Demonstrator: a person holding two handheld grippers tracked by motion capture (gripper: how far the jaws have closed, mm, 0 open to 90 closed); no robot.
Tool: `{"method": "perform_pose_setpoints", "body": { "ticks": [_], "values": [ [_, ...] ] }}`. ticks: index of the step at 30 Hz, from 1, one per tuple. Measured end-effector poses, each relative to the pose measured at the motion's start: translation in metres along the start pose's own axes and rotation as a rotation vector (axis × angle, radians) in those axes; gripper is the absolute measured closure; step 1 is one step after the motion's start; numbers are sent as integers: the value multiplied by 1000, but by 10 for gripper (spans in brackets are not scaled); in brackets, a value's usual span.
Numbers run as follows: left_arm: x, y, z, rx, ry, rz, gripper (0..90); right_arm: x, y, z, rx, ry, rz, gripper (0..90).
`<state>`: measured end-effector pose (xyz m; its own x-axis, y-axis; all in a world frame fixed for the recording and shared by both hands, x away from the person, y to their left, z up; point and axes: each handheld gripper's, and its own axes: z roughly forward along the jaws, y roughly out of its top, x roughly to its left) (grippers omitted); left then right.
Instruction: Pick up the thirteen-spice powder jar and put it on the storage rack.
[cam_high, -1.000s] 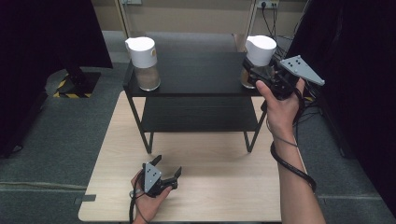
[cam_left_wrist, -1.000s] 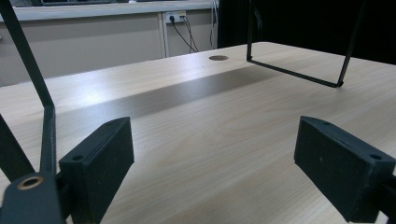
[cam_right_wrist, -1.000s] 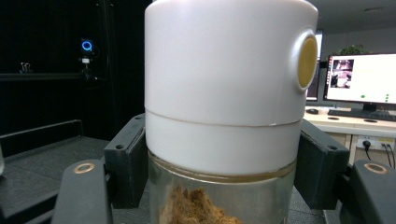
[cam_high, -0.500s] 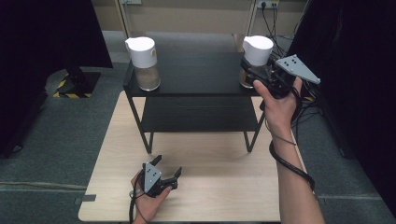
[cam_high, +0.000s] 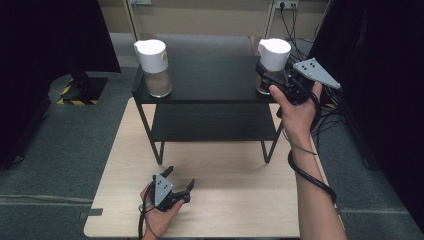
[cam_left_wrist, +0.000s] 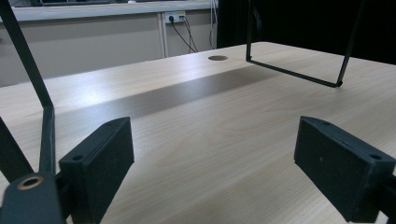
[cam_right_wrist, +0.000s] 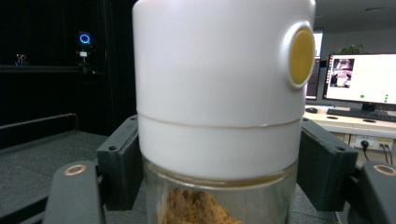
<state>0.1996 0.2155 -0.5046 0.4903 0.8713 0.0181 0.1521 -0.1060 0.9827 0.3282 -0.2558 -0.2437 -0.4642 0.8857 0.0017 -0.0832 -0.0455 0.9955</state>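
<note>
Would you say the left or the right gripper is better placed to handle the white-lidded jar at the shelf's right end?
Right. The right gripper has its jaws around the jar, which they have just been opening from, while the left gripper rests open on the table.

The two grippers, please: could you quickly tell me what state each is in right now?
Left gripper: open, holding nothing, low over the table.
Right gripper: jaws just been opening, jar between them; grip cannot be told.

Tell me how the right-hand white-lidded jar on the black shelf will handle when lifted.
The jar looks top-heavy, a tall white lid over a short glass base, so it may tip. The glass is probably fragile and slippery. Little brown powder shows, so it is likely fairly light.
</note>
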Motion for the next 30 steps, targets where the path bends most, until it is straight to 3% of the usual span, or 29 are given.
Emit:
{"method": "perform_pose_setpoints", "body": {
  "ticks": [8,30],
  "values": [
    [0,0,0,1,0,3,114,-4,0,-8,-10,3,34,147],
    [-1,0,0,0,3,4,114,-4,-13,-57,-12,73,27,117]
  ]
}}
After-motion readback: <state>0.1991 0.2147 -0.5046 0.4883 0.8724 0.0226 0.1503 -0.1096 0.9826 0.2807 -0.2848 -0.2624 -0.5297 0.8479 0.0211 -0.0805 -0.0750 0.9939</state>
